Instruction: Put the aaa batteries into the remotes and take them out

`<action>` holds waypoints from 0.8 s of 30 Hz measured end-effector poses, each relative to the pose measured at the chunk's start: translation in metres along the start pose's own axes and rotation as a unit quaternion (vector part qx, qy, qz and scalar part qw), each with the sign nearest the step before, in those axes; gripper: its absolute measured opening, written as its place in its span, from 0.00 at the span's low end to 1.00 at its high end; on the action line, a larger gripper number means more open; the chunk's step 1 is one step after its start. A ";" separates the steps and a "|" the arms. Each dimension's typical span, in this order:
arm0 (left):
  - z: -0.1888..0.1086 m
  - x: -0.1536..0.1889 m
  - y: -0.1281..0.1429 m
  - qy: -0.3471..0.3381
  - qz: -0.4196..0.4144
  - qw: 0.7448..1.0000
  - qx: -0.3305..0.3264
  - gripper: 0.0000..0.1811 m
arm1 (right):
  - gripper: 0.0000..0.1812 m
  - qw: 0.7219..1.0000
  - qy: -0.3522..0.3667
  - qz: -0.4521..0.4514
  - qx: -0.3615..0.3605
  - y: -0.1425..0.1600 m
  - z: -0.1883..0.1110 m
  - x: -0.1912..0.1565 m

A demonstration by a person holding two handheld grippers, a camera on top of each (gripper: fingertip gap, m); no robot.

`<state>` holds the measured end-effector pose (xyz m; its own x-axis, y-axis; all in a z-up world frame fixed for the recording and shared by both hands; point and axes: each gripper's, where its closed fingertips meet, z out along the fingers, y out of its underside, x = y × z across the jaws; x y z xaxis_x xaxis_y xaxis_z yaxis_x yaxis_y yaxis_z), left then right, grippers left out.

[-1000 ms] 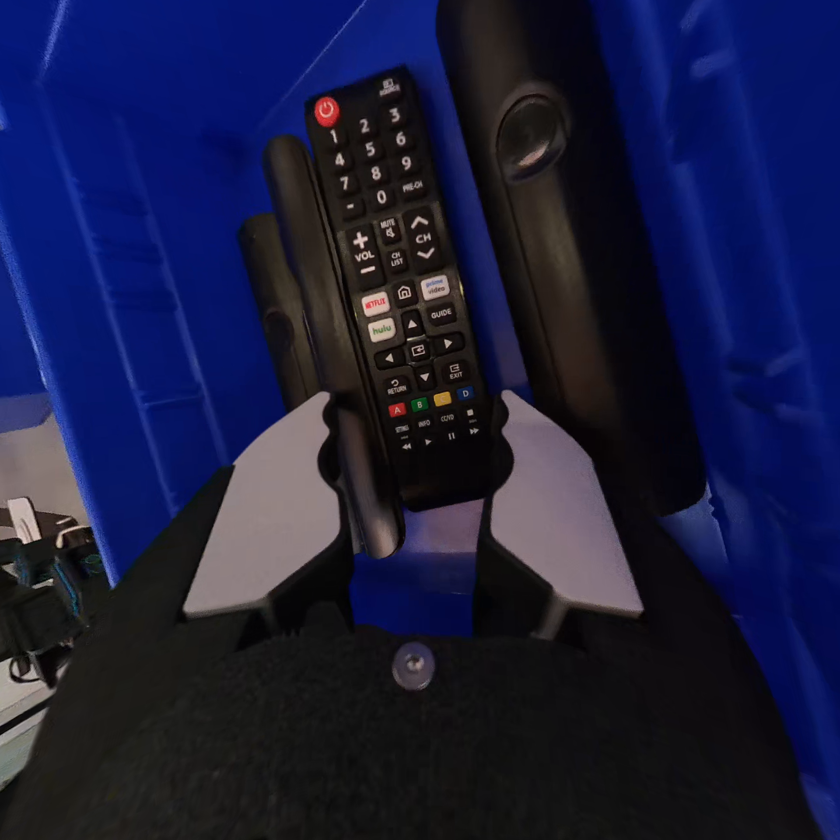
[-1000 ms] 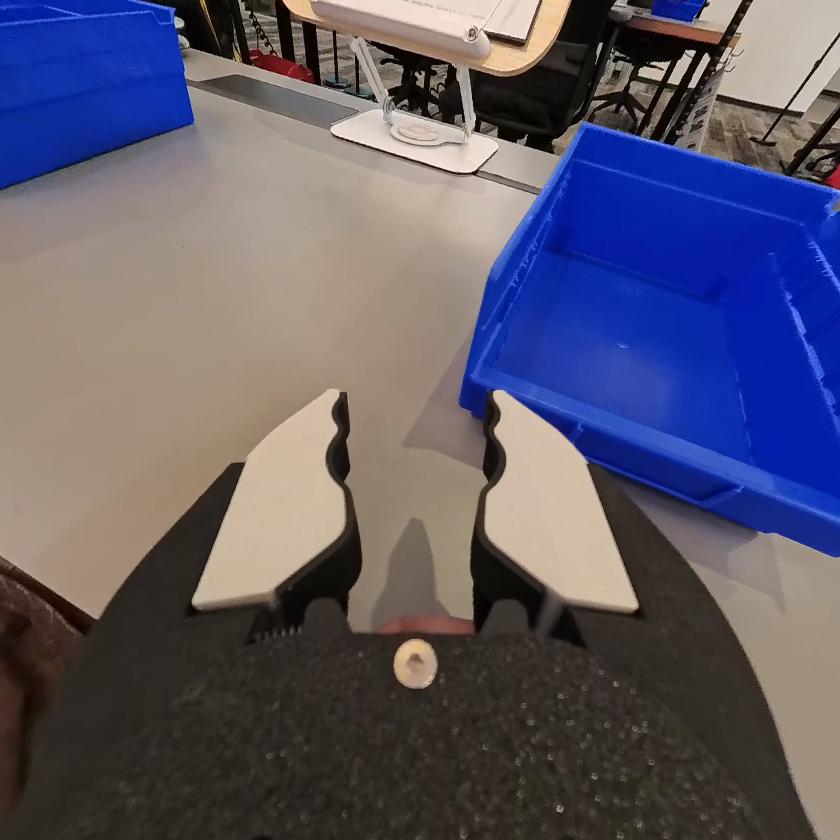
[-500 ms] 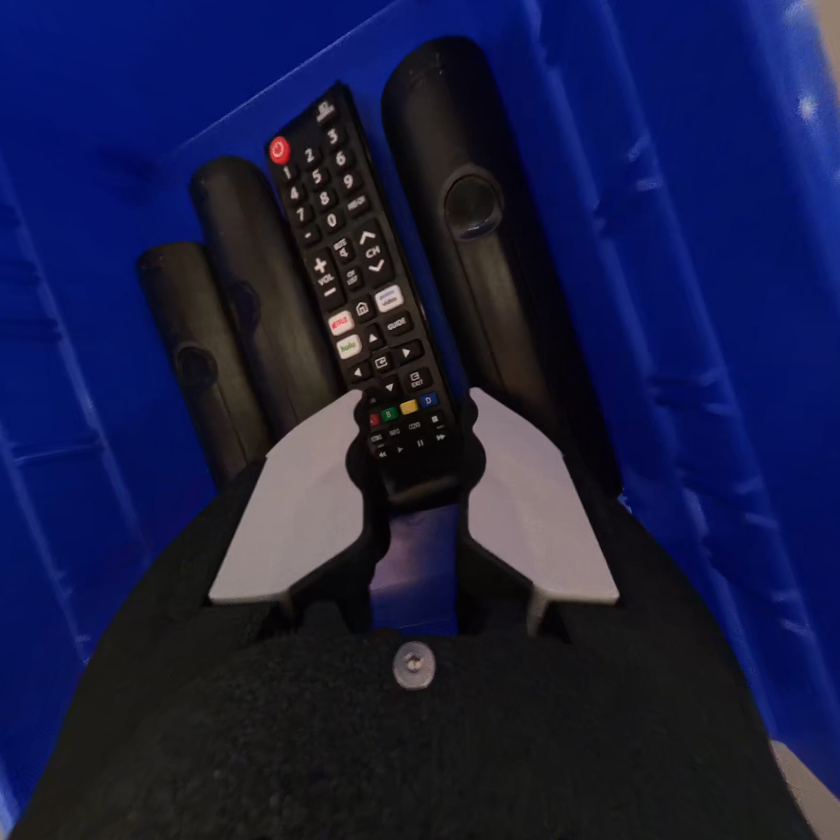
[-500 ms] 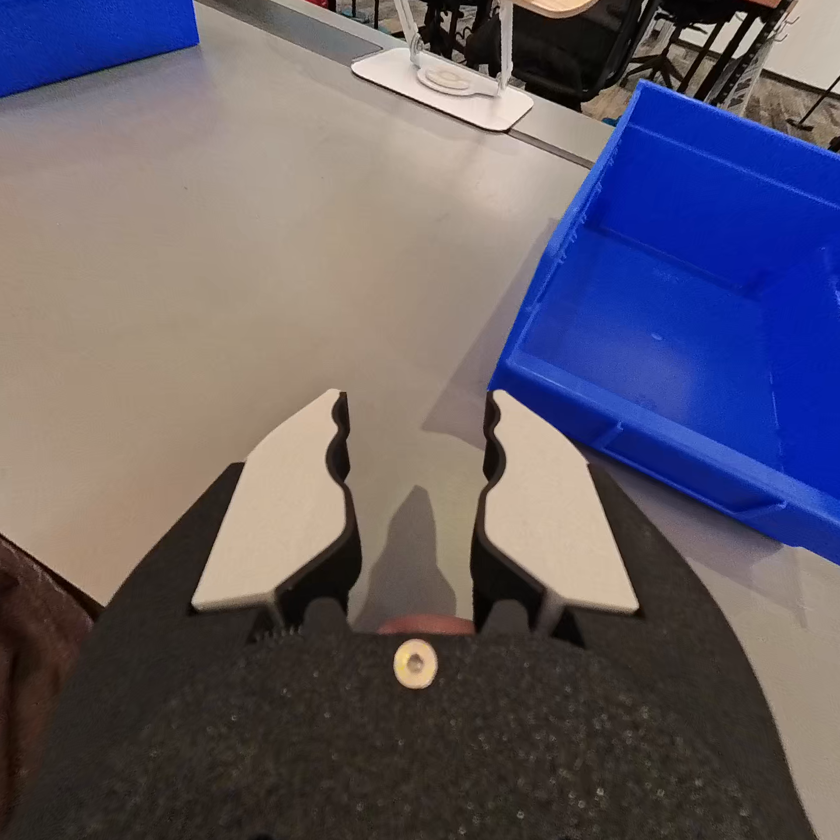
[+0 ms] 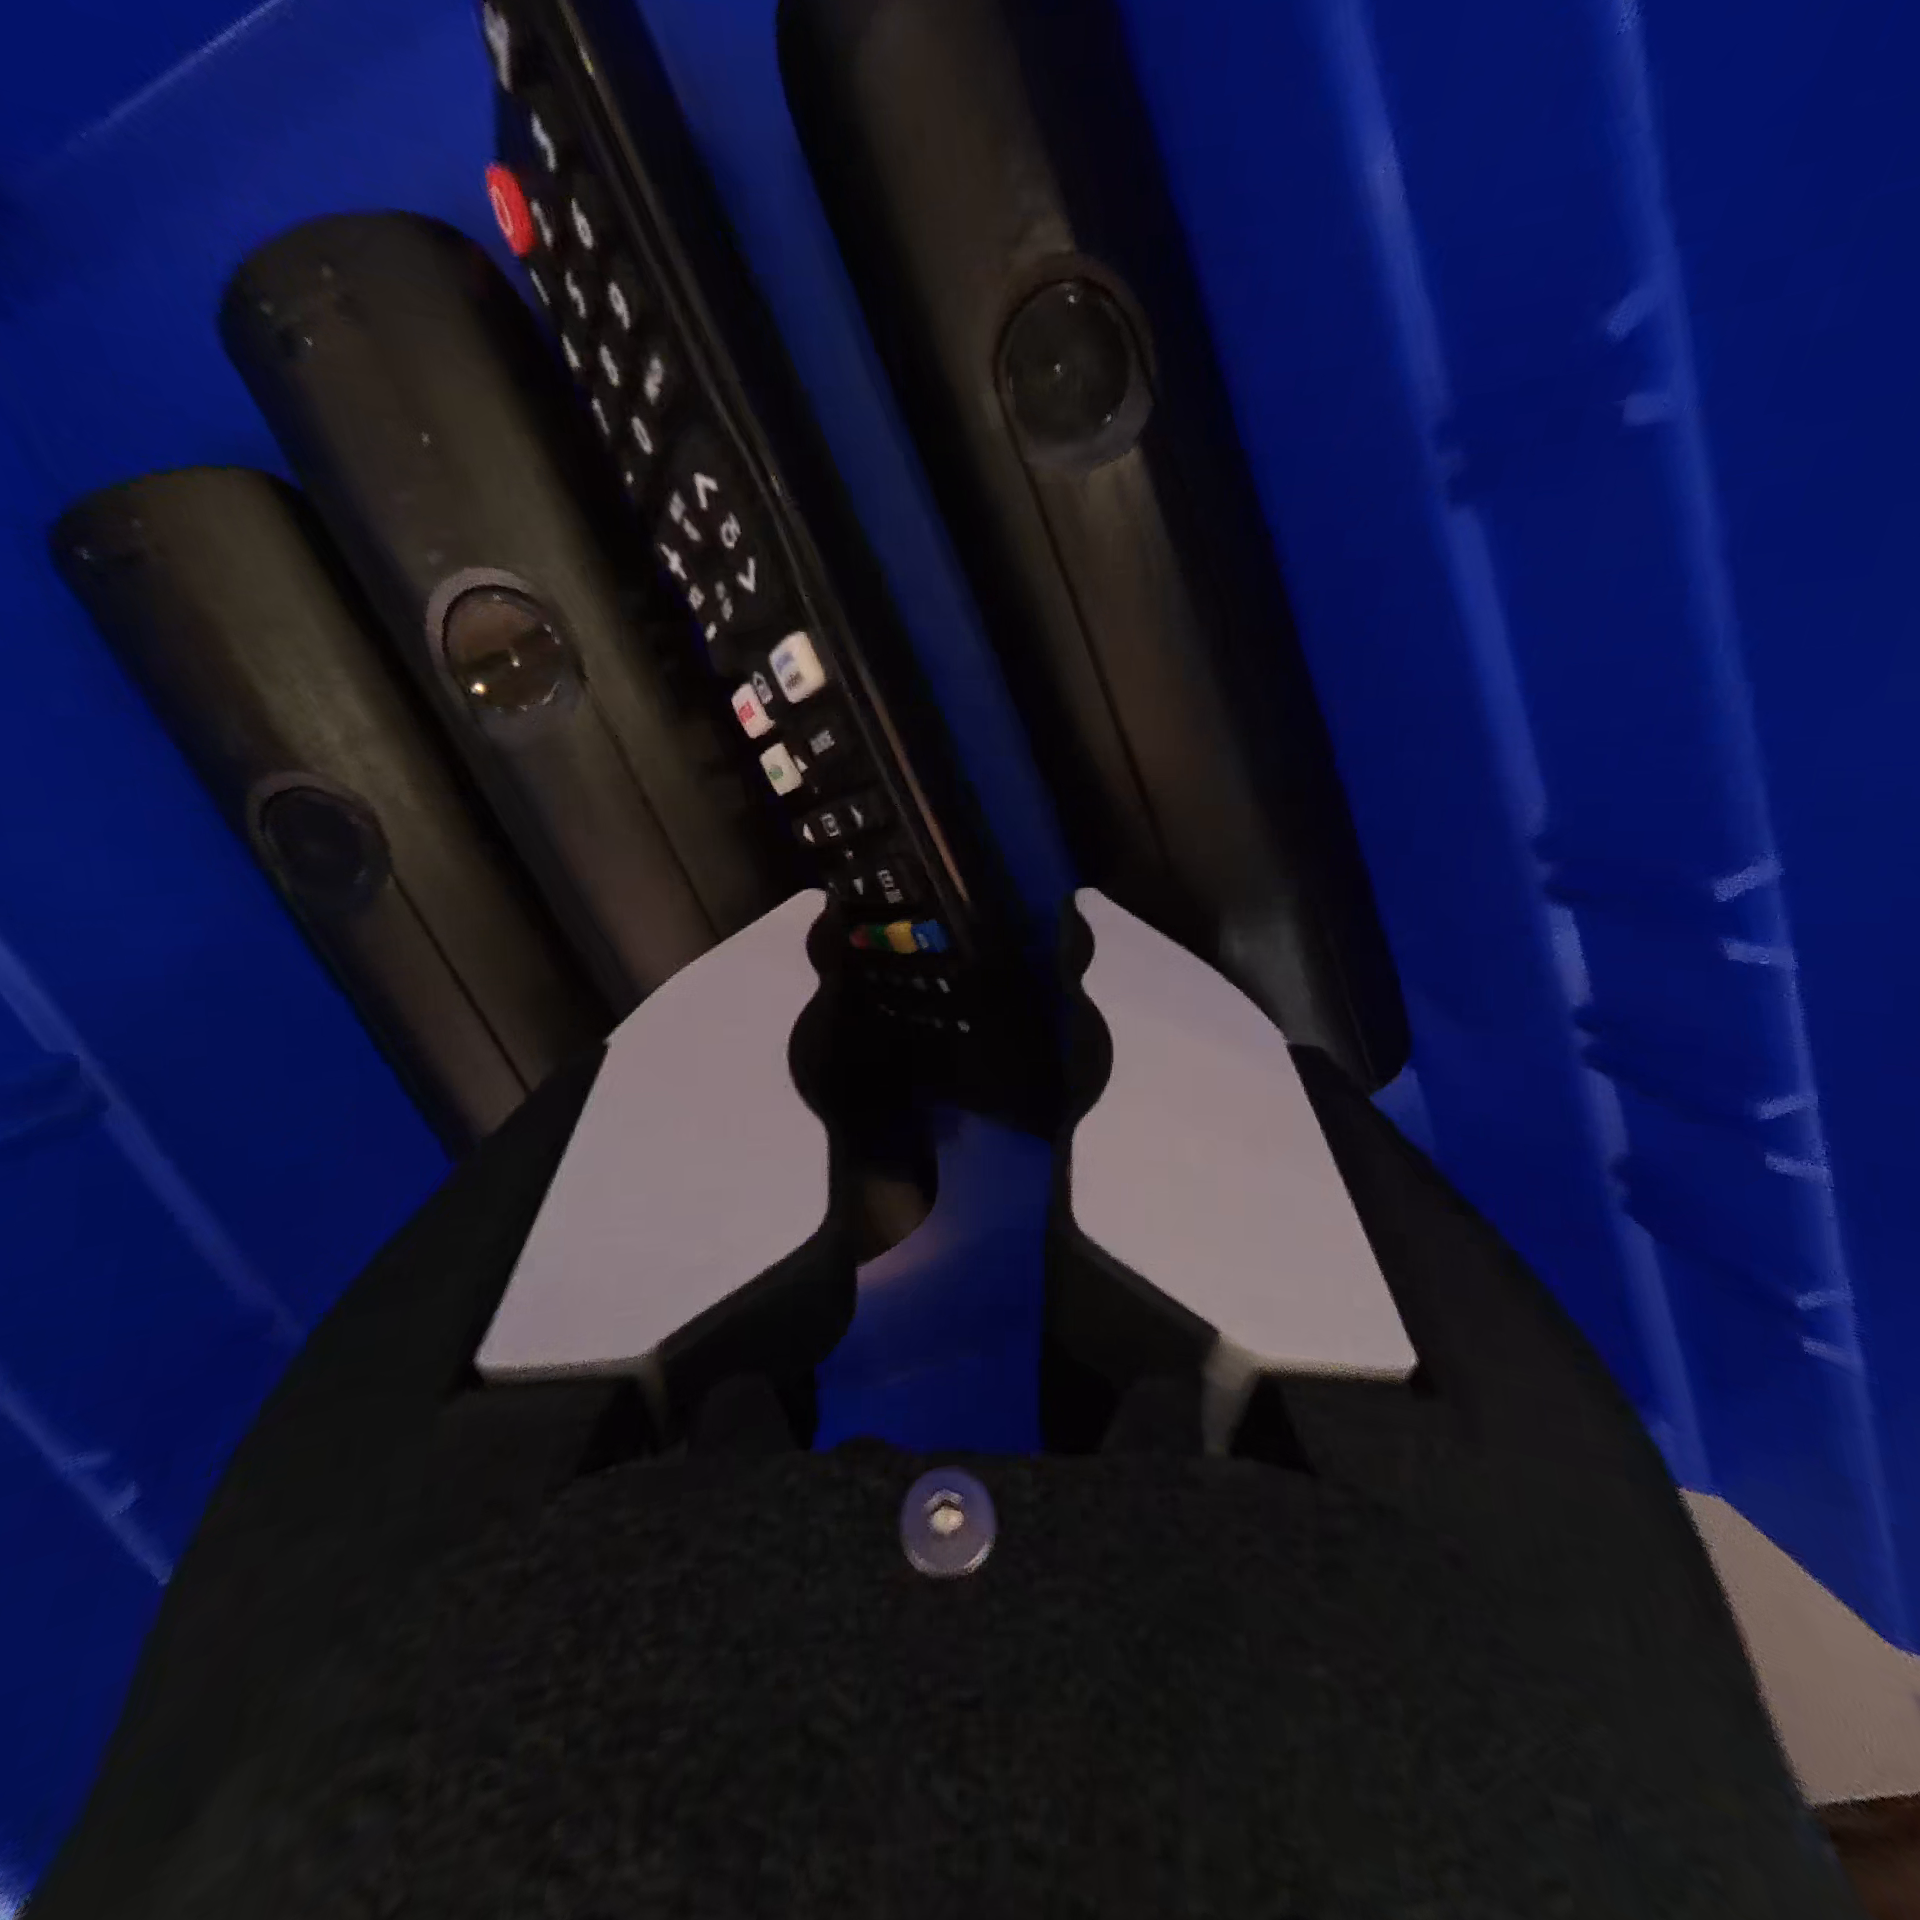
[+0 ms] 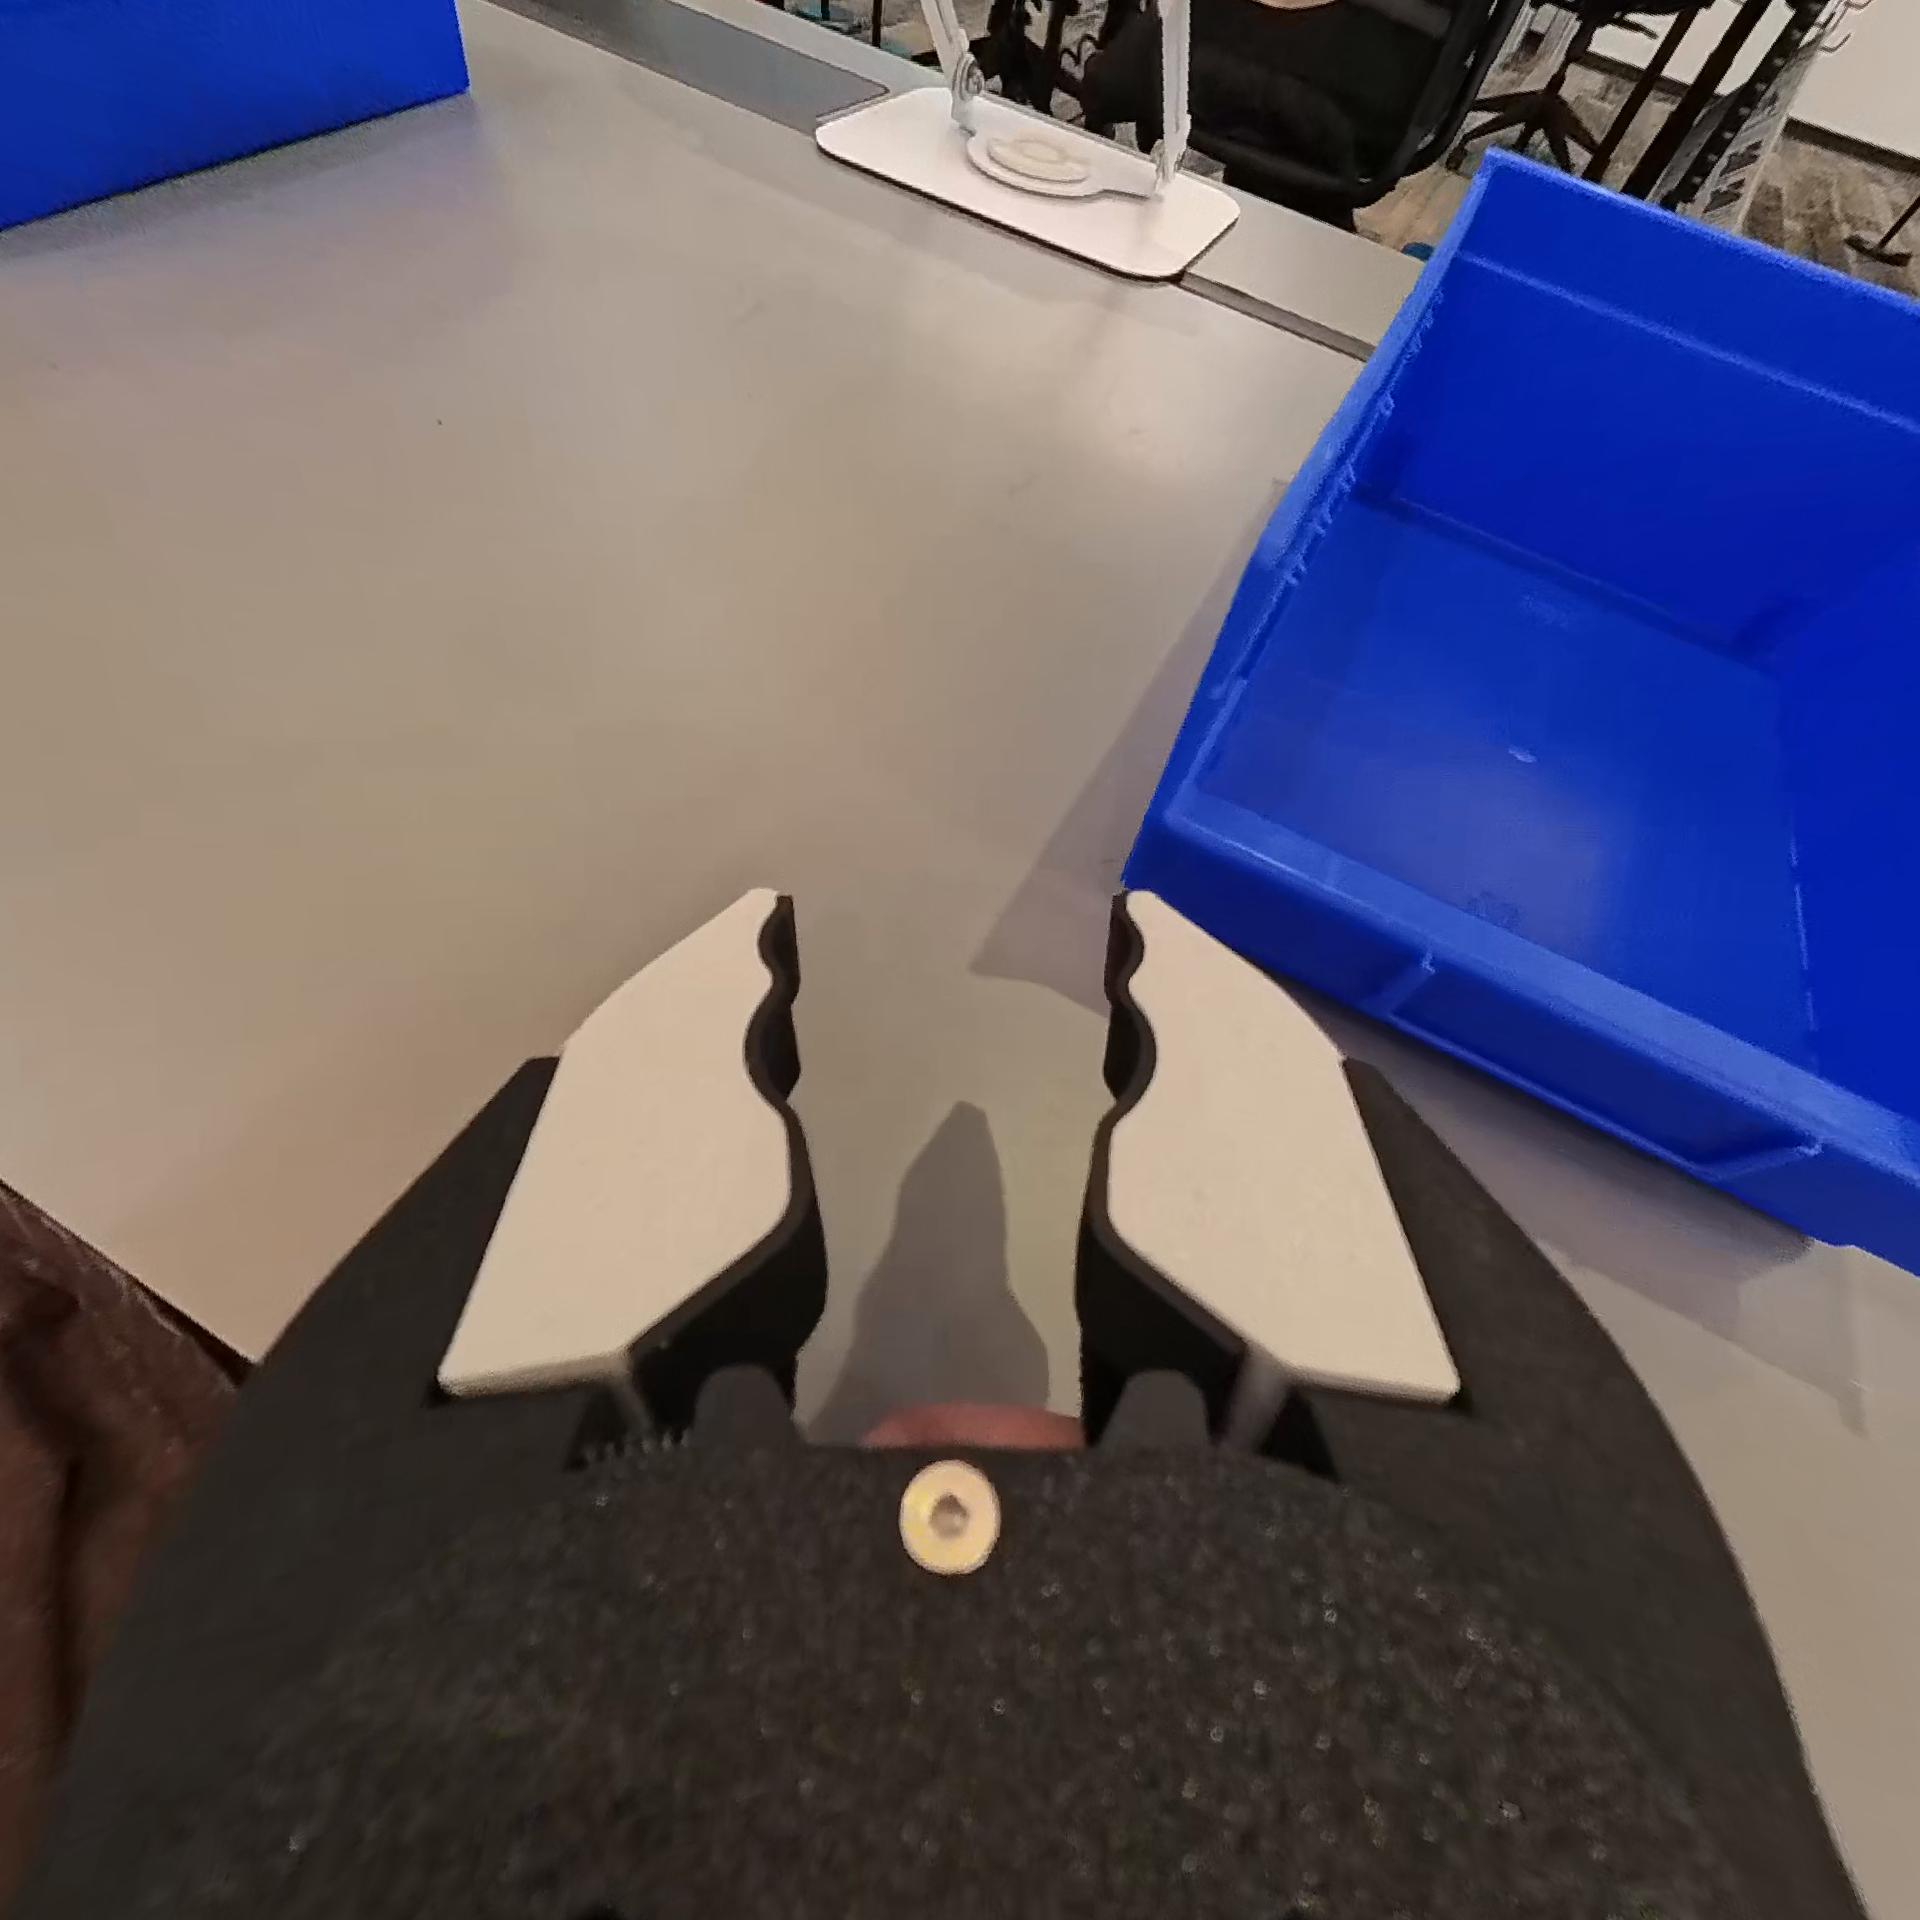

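Remotes in a blue bin [image 5: 1558, 520], four of them side by side. Left gripper [image 5: 940, 935] clamped narrow on the near end of the buttoned remote [image 5: 727, 582], which stands tilted on its edge, buttons facing left, lifted above its neighbours. Two plain black remotes to its left, backs up: a shorter one [image 5: 291, 790] nearest the bin's left wall and a longer one [image 5: 468, 582] just beside the held remote. Larger black remote [image 5: 1081, 499] to the right, also back up, round recess showing. Batteries: not to be seen in either view.

Right gripper [image 6: 951, 914] spread wide and holding nothing, hanging above the grey counter [image 6: 520, 520] near its front edge. Second blue bin [image 6: 1558, 727] on the counter just right of it. White stand base [image 6: 1029, 166] at the counter's far edge; corner of another blue bin [image 6: 208, 94] at the far left.
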<state>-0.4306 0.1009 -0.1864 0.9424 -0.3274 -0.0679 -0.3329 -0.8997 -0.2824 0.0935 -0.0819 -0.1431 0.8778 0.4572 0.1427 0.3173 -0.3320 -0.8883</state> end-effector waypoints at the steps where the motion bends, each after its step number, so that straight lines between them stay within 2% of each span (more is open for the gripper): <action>1: 0.000 0.000 0.000 0.003 -0.001 1.000 -0.003 0.22 | 0.31 1.000 0.000 -0.004 -0.001 0.000 0.000 -0.001; 6: 0.002 -0.004 -0.002 -0.028 0.027 0.999 -0.006 0.20 | 0.31 1.000 0.000 -0.015 -0.008 0.001 0.001 -0.003; 8: -0.004 -0.009 -0.007 -0.032 0.021 0.999 0.020 0.15 | 0.31 1.000 0.002 -0.015 -0.008 0.001 0.000 -0.002; 10: -0.011 -0.006 -0.010 0.018 -0.016 0.998 0.056 0.14 | 0.31 1.000 0.003 -0.010 -0.004 0.000 -0.001 0.000; 16: -0.044 -0.018 -0.002 0.065 -0.067 0.986 0.137 0.13 | 0.30 0.999 -0.016 0.021 0.022 -0.014 -0.001 -0.005; 18: -0.065 -0.014 -0.003 0.104 -0.083 0.974 0.183 0.13 | 0.30 0.996 -0.061 0.054 0.047 -0.032 0.003 -0.021; 20: -0.081 -0.011 -0.003 0.141 -0.105 0.959 0.221 0.13 | 0.29 0.984 -0.136 0.099 0.058 -0.053 0.014 -0.048; 24: -0.102 -0.007 -0.003 0.206 -0.154 0.925 0.280 0.13 | 0.34 0.936 -0.297 0.178 0.060 -0.104 0.043 -0.122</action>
<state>-0.4393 0.0761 -0.0875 0.8592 -0.2660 0.4370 0.1271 -0.7164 -0.6860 -0.0620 -0.0679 -0.0870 0.5554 0.7249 -0.4075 -0.0311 -0.4715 -0.8813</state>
